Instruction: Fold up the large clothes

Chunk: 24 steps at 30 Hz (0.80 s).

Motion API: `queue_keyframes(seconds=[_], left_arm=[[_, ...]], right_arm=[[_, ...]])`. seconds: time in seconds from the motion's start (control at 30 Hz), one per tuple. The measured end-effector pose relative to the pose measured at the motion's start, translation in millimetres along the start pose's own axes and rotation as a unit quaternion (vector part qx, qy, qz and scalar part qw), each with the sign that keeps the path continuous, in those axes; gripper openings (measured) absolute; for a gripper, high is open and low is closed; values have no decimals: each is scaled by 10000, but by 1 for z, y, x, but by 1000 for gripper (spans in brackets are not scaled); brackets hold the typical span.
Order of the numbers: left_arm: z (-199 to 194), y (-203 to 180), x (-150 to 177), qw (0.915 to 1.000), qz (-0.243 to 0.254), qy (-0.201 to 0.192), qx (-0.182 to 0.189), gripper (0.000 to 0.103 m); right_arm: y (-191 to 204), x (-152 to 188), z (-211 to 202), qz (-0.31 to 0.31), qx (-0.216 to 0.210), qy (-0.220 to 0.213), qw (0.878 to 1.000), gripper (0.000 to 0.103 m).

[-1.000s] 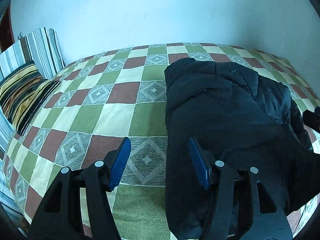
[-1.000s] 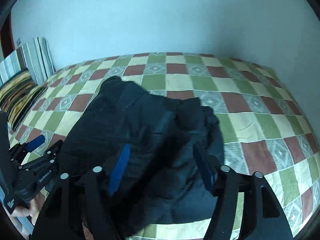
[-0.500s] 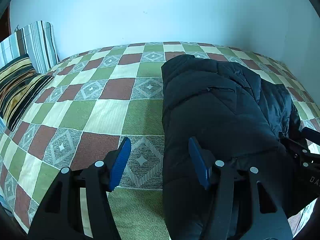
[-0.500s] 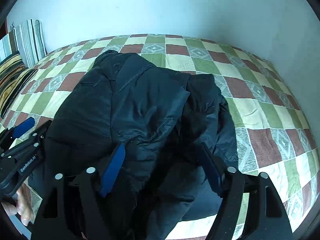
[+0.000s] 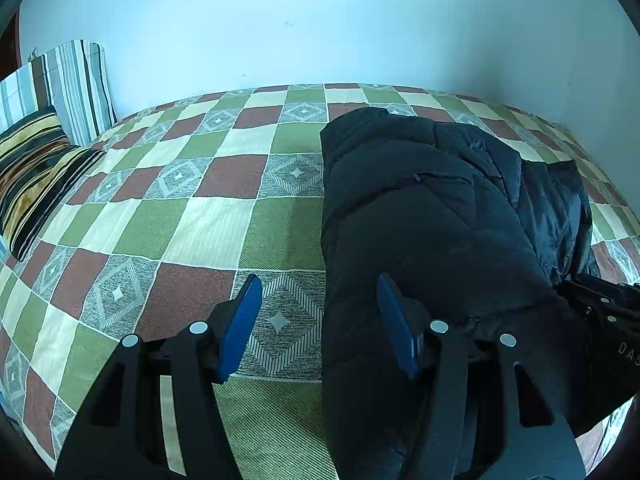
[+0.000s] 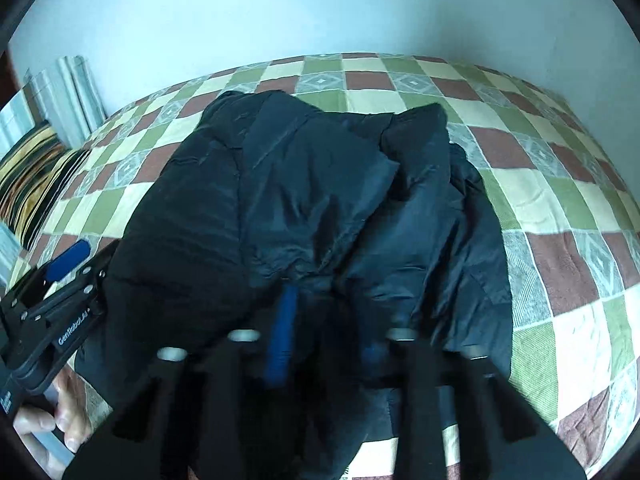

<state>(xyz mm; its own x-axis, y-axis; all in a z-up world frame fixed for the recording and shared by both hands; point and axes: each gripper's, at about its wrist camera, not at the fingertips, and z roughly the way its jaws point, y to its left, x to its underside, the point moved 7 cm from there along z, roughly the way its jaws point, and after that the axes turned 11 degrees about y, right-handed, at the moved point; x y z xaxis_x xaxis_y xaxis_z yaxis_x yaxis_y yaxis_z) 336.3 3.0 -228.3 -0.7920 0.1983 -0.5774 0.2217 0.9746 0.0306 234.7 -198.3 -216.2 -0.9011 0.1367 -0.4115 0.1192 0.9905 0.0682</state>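
The black padded jacket [image 6: 320,208] is lying bunched on the checked bedspread [image 5: 168,220], spreading straight ahead of my right gripper [image 6: 326,328] and off to the right of my left gripper [image 5: 320,320]. My right jaws have just been closing and are blurred; they are pinching a fold of the jacket's near hem between the blue pads [image 6: 282,332]. My left jaws are standing apart with nothing gripped: the left pad is hanging over bare bedspread, the right pad is sitting at the jacket's left edge. Far ahead and to my left, striped pillows [image 5: 52,120] are leaning against the pale wall [image 5: 320,20]. My hand [image 6: 48,412] is showing beneath the left gripper's handle in the right view.
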Motion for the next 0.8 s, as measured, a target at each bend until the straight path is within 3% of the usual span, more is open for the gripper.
queue_keyframes(seconds=[0.17,0.2,0.27,0.3,0.43,0.53,0.6,0.8], left_arm=[[-15,3,-9,9997,-10,-165,167,58],[-18,4,-11,9996,-17,-222,172,59],[-19,4,-14,9995,24,-266,193,59],[-15,3,-14,9995,53,-220,209,59],[-3,0,-9,9999,78,-78,121,59],[-2,-2,-8,9999,79,-73,92,59],[-2,-2,-9,9999,94,-69,77,59],[1,-4,-8,9999,68,-72,104,59]], right_arm=[[-32,-4,-11,63,501,-286,9983,1],[-39,-4,-8,124,428,-198,9988,1],[-56,-3,-2,545,-297,11,9981,1],[-58,-3,-1,628,-460,44,9970,1],[-57,-9,-8,850,-781,12,9933,5],[-49,-18,-17,767,-641,-157,9949,17],[-43,-25,-21,693,-563,-251,9957,38],[-30,-42,-19,500,-336,-311,9977,40]])
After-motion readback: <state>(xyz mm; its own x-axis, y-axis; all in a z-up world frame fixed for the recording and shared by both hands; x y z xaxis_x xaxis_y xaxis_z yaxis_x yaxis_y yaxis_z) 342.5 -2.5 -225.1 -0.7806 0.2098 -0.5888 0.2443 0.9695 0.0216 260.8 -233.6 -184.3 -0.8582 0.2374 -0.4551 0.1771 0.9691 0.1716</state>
